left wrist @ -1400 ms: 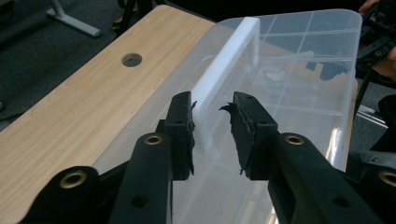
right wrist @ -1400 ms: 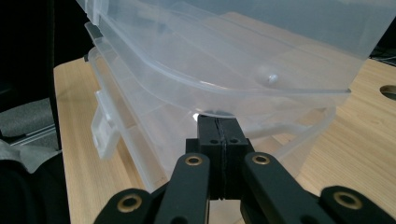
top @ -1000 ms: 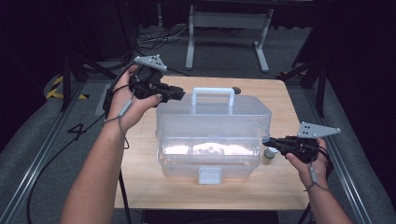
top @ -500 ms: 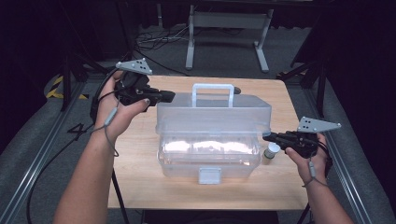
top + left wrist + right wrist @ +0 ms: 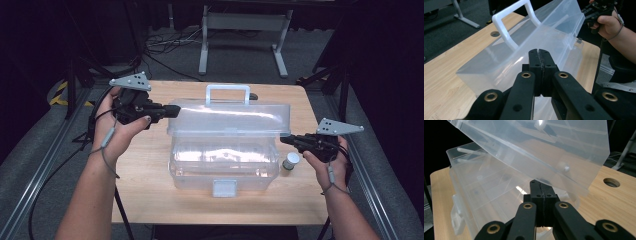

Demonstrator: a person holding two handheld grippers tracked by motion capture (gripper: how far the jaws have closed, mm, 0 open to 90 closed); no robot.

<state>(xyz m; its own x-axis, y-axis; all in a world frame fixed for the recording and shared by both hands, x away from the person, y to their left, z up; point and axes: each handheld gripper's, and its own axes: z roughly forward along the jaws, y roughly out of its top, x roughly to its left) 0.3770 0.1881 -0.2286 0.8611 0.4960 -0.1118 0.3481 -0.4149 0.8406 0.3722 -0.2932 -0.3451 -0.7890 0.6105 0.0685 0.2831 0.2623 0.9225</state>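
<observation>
The clear plastic box [image 5: 223, 160] sat mid-table [image 5: 150, 200], its lid [image 5: 227, 117] raised partway — propped at both ends. Your left gripper [image 5: 172, 111] pressed the lid's left end with jaws closed on nothing; your right gripper [image 5: 285, 140] did likewise at the right end. To lift well, you needed both ends rising evenly — and clear of the small jar [image 5: 290, 161] beside the box.

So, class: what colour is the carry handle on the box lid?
White; the handle shows best in the left gripper view.
</observation>
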